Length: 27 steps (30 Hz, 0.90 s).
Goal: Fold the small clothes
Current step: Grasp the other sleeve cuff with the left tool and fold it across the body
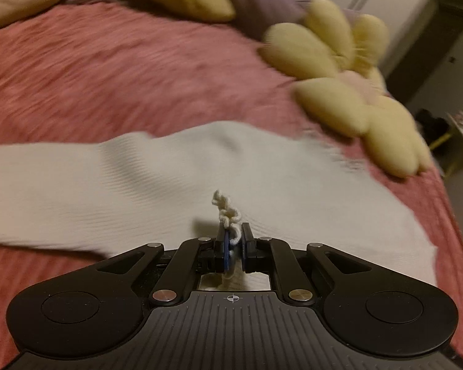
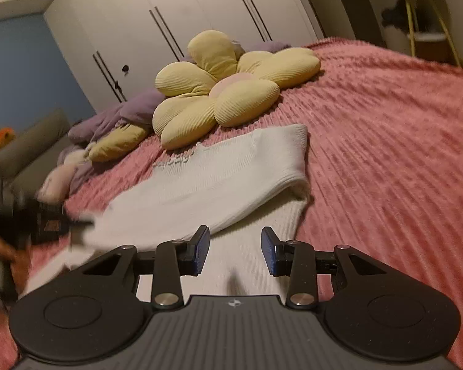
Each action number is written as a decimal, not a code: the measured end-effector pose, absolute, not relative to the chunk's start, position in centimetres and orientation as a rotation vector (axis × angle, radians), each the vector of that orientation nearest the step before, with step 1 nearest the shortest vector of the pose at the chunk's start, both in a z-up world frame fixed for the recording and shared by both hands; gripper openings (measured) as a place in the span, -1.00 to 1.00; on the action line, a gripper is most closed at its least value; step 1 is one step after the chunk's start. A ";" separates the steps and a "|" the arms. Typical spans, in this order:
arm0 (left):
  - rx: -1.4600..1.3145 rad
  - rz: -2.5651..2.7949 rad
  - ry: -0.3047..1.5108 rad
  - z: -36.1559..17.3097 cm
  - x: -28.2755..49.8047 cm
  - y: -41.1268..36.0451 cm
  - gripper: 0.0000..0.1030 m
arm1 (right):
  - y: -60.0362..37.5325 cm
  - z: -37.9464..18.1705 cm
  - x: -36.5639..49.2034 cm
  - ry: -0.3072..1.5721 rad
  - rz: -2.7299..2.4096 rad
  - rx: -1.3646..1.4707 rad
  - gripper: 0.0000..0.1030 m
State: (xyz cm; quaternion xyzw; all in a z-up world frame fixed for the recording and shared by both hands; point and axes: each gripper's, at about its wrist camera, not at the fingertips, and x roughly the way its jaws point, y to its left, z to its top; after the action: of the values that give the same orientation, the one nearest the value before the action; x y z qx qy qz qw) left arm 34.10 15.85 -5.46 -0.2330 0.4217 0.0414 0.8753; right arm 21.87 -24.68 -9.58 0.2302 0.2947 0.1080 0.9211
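White knit garment (image 1: 176,182) spread on pink bed (image 1: 108,77), just ahead of and under both grippers. Left gripper (image 1: 235,240) clamped on its frilly edge. Right gripper (image 2: 235,248) partly open, empty, above the cloth.

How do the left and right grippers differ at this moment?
The left gripper has its jaws shut, while the right gripper has its jaws apart. The left pinches a crinkled edge of the white knit garment; the right holds nothing, with the garment lying below the gap between its fingers. Both point over the same garment on the pink bedspread.
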 end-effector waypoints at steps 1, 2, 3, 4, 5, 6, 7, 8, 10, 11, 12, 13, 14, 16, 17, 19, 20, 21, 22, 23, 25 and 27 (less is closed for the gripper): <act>-0.516 0.072 0.880 -6.0 34.0 16.2 -0.82 | -24.8 -9.8 22.5 0.618 0.229 0.498 -0.30; -0.550 0.055 0.876 -6.3 34.0 16.5 -0.80 | -25.1 -10.0 23.0 0.631 0.235 0.528 -0.30; -0.565 0.049 0.874 -6.6 33.9 16.6 -0.71 | -25.4 -10.3 23.7 0.642 0.238 0.566 -0.30; -0.569 0.048 0.877 -6.7 33.9 16.7 -0.57 | -25.8 -10.6 24.4 0.652 0.236 0.608 -0.30; -0.566 0.037 0.886 -6.9 34.2 16.6 -0.50 | -26.2 -10.9 25.0 0.658 0.228 0.653 -0.30; -0.562 0.024 0.892 -7.1 34.5 16.4 -0.45 | -26.5 -11.2 25.5 0.664 0.221 0.690 -0.30; -0.557 0.012 0.894 -7.2 34.3 16.3 -0.46 | -27.0 -11.6 26.2 0.667 0.209 0.738 -0.30; -0.556 -0.004 0.898 -7.2 34.4 16.1 -0.46 | -27.2 -11.8 26.7 0.665 0.201 0.770 -0.30; -0.544 -0.033 0.907 -7.1 34.8 15.8 -0.79 | -27.6 -12.2 27.7 0.663 0.178 0.826 -0.30; -0.525 -0.033 0.909 -7.1 34.9 15.5 -0.80 | -27.7 -12.3 28.2 0.665 0.163 0.838 -0.30; -0.498 -0.028 0.905 -6.8 35.2 15.3 -0.81 | -27.7 -12.5 28.6 0.667 0.148 0.848 -0.30; -0.475 -0.023 0.899 -6.8 35.2 15.1 -0.82 | -27.7 -12.7 29.1 0.670 0.139 0.855 -0.31; -0.446 -0.014 0.887 -6.5 35.2 14.9 -0.82 | -27.7 -12.9 29.4 0.675 0.132 0.858 -0.35; -0.397 -0.003 0.839 -5.6 35.3 14.7 -0.82 | -27.6 -13.0 29.9 0.685 0.117 0.845 -0.47; -0.378 0.004 0.812 -5.1 35.3 14.8 -0.82 | -27.5 -13.0 30.1 0.691 0.109 0.833 -0.59; -0.360 0.002 0.755 -4.2 35.3 15.0 -0.82 | -27.2 -12.7 30.3 0.689 0.091 0.787 -0.73; -0.360 0.002 0.737 -3.9 35.3 15.1 -0.82 | -27.0 -12.5 30.3 0.681 0.083 0.762 -0.78; -0.356 0.008 0.724 -3.6 35.3 15.2 -0.82 | -26.8 -12.2 30.2 0.667 0.080 0.743 -0.80; -0.346 0.015 0.718 -3.4 35.5 15.3 -0.82 | -26.6 -11.9 30.0 0.642 0.074 0.718 -0.82; -0.333 0.020 0.719 -3.5 35.6 15.2 -0.82 | -26.3 -11.6 29.8 0.623 0.061 0.688 -0.83; -0.298 0.029 0.739 -4.1 35.8 14.9 -0.82 | -25.5 -11.4 29.4 0.604 0.032 0.613 -0.83; -0.267 0.038 0.772 -5.1 35.8 14.5 -0.82 | -24.9 -11.7 29.4 0.628 0.001 0.556 -0.83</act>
State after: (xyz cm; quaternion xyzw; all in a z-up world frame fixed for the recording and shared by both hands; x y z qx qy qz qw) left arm 35.80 14.50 -5.10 -0.1299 0.3752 0.0185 0.9176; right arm 29.43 -24.85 -11.68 0.2697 0.3050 0.0003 0.9134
